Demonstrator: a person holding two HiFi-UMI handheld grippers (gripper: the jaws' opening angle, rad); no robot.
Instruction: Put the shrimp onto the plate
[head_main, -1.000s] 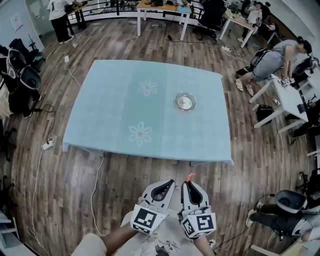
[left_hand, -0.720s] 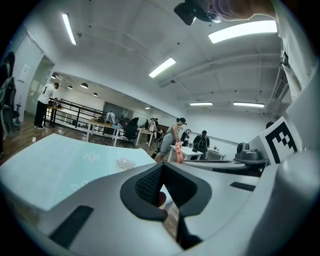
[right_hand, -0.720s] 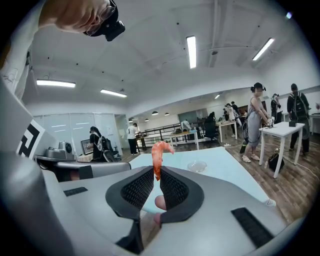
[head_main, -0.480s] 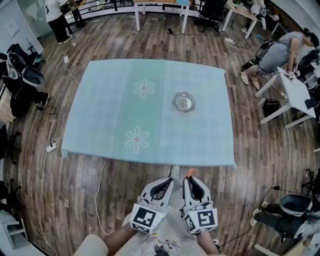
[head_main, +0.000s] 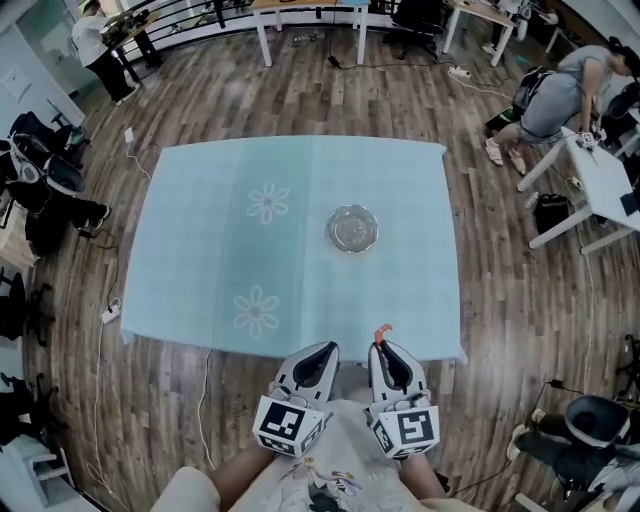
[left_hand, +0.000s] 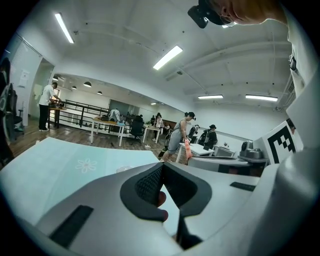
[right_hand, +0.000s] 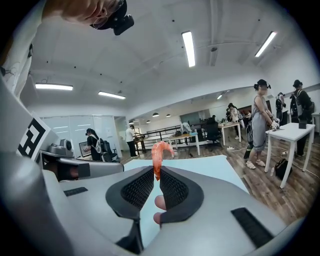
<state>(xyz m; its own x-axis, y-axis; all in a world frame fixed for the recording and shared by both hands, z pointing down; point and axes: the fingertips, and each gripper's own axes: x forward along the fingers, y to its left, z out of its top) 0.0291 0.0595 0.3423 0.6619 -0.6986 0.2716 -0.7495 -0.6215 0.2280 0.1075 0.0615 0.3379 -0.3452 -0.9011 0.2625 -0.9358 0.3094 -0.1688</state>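
the lower end of the shrimp (right_hand: 161, 150) was hidden between the fingers of the right gripper (right_hand: 156, 173); the head view showed only a tiny orange speck. the plate (left_hand: 124, 169) sat mostly behind the left gripper (left_hand: 161, 168).

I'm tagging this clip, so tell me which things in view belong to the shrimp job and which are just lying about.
Job in hand:
shrimp, pinched in the right gripper
plate on the blue-clothed table
left gripper, shut on nothing

Lying about:
white desk
black bag beside it
power strip on the floor
black chairs at the left
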